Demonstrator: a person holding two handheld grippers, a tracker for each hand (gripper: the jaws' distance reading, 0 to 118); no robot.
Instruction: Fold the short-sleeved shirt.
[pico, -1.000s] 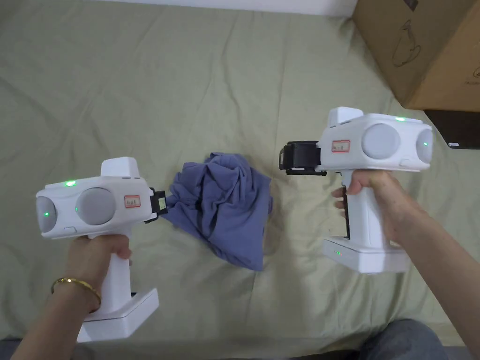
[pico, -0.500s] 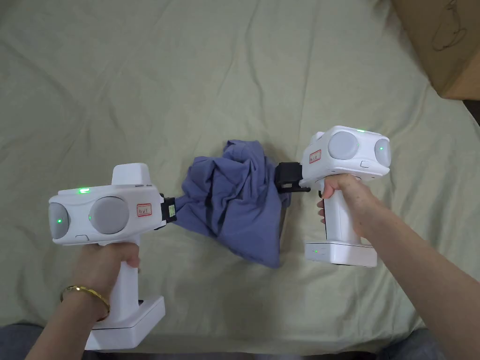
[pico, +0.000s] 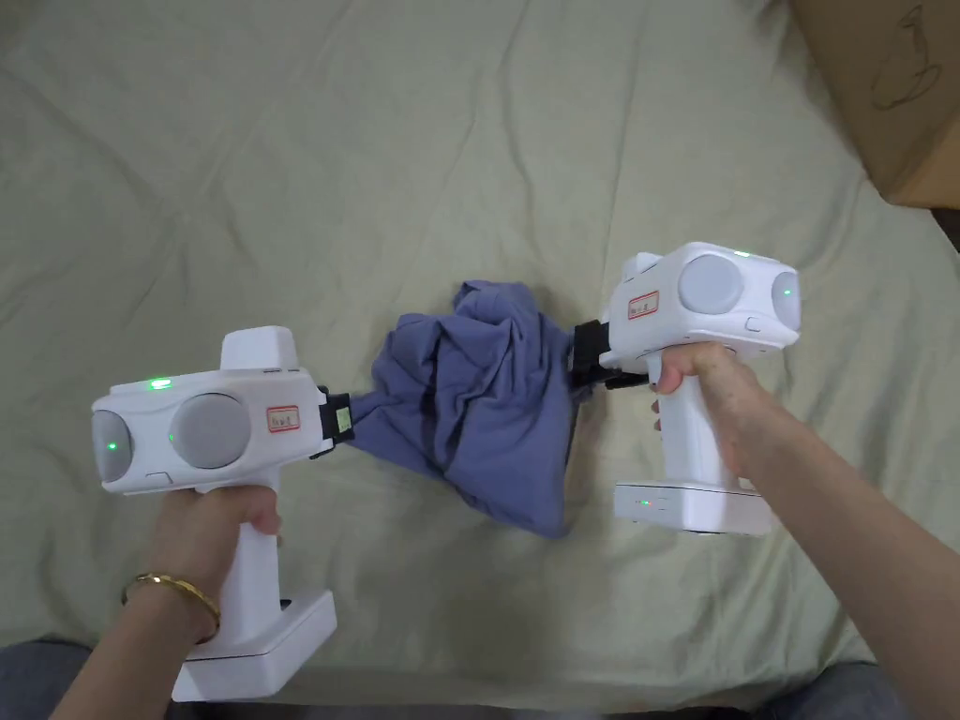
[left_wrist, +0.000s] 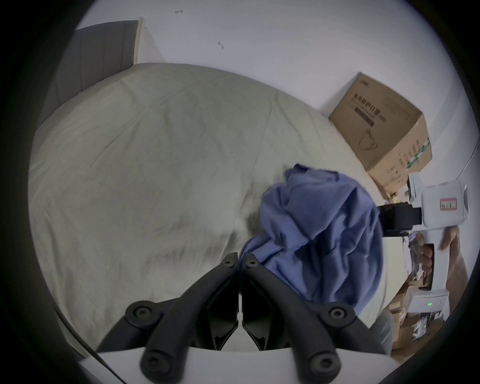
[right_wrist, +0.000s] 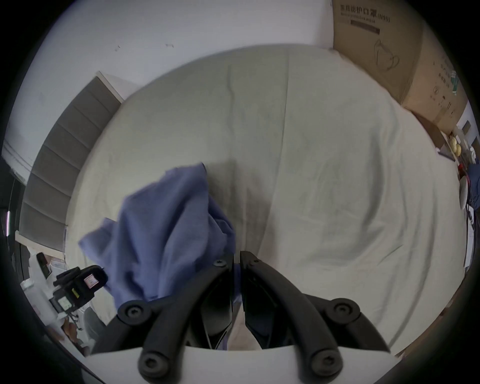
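A crumpled blue short-sleeved shirt (pico: 478, 403) hangs bunched between the two grippers above the pale green sheet (pico: 422, 169). My left gripper (pico: 345, 420) is shut on the shirt's left edge; in the left gripper view its jaws (left_wrist: 240, 259) meet on a thin strip of blue cloth (left_wrist: 324, 233). My right gripper (pico: 577, 361) is at the shirt's right edge. In the right gripper view its jaws (right_wrist: 237, 256) are nearly closed with blue cloth (right_wrist: 168, 228) pinched between them. The shirt's lower tip droops toward the sheet.
A big cardboard box (pico: 891, 84) stands on the bed at the far right. A grey padded headboard (right_wrist: 52, 169) lies beyond the bed's left side. A person's knees show at the near edge. Cluttered items lie off the bed's right side (right_wrist: 465, 187).
The right gripper came in from the right and closed on the shirt's right edge. The left gripper kept its hold. The shirt now lifts a little between them.
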